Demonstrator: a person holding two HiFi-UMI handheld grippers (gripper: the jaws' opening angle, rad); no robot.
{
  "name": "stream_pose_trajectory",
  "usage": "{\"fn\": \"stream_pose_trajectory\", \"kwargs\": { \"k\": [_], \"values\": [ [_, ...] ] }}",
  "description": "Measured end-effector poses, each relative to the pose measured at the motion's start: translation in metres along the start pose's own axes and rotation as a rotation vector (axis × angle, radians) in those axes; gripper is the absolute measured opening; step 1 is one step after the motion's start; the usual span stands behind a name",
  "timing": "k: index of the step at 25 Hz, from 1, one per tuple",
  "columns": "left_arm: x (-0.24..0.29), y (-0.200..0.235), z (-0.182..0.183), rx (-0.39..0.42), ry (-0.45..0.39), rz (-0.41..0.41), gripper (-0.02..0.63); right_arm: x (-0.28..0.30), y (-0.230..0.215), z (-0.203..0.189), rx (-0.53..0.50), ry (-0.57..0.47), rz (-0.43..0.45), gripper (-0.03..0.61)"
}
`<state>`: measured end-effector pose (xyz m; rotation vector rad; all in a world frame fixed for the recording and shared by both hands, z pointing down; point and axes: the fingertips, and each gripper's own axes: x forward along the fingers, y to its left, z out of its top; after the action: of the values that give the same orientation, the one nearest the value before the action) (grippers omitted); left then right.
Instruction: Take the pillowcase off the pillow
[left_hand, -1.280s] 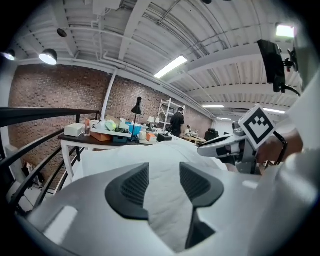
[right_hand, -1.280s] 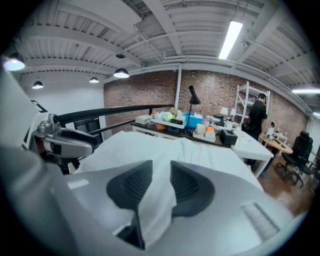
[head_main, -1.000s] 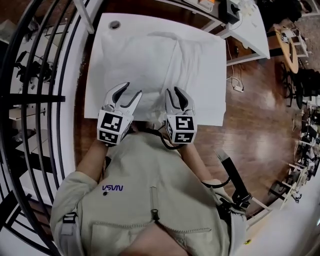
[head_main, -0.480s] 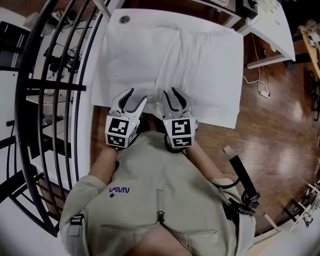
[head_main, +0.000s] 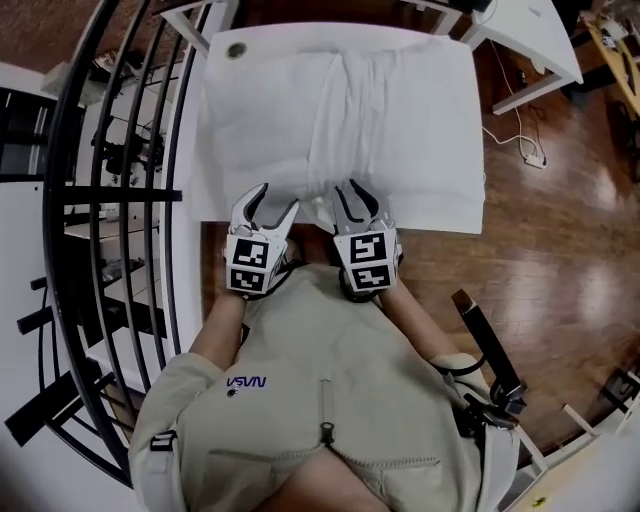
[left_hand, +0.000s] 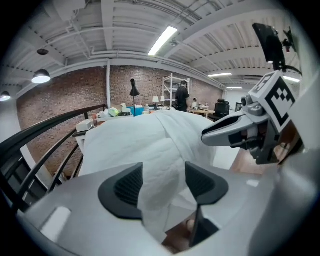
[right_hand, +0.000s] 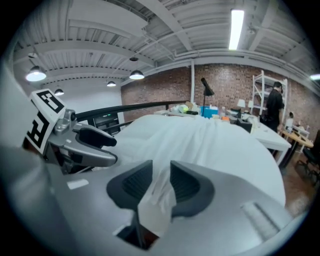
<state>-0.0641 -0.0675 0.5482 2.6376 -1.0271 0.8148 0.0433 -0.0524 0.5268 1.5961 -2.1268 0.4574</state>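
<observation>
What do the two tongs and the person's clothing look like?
The left tongs and the right tongs both have white-grey shells with curved, tapering jaws lined in black. Their pads are dark and ribbed. Each carries a cube of black-and-white square markers. The person wears a beige zipped jacket, and its sleeves stop short of the wrists.
</observation>
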Motion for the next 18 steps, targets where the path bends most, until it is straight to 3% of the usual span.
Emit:
{"fn": "stream_pose_trajectory", "kwargs": {
  "k": [6, 11, 14, 18],
  "values": [
    [0.021, -0.001, -0.032, 0.125, 0.067, -0.070, 0.287, 0.013, 0.026, -0.039, 0.062, 0.135, -0.018, 0.144],
    [0.034, -0.001, -0.036, 0.210, 0.080, -0.059, 0.164, 0.035, 0.029, -0.049, -0.026, 0.200, -0.087, 0.144],
    [0.030, 0.002, -0.031, 0.205, 0.066, -0.049, 0.087, 0.041, 0.023, -0.047, -0.072, 0.199, -0.155, 0.040],
    [0.016, 0.013, -0.014, 0.143, -0.007, -0.031, 0.037, 0.028, 0.017, -0.034, -0.058, 0.150, -0.189, 0.014]
  ]
}}
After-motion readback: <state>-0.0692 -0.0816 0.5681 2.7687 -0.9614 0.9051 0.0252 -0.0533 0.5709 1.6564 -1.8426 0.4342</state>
